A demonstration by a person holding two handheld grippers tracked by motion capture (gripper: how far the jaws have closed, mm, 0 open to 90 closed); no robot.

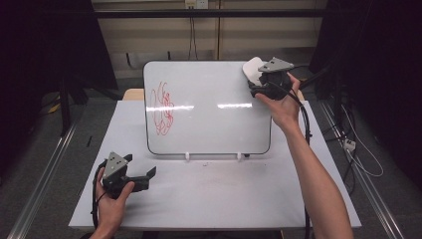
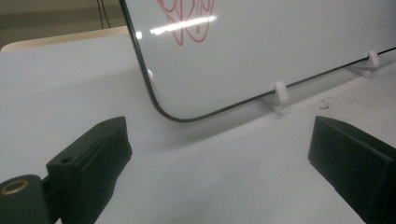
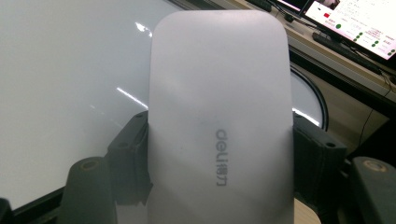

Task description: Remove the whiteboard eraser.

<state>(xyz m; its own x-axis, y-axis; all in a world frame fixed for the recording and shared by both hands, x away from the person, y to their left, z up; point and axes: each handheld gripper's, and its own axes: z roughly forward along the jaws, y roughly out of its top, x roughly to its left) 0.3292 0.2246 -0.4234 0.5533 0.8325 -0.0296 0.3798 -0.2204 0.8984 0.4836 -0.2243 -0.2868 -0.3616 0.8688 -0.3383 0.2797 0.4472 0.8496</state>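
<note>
A white eraser (image 3: 219,121) was clamped in the right claw (image 1: 255,79) at the whiteboard's (image 1: 209,107) top right corner. The left claw (image 1: 142,172) was held wide open before its bottom left corner.

Your desk (image 1: 214,199) is evenly lit while the room's sides stay dark; two glare streaks cross the whiteboard (image 1: 209,124), and the eraser (image 3: 219,116) looks soft, blurred close-up.
</note>
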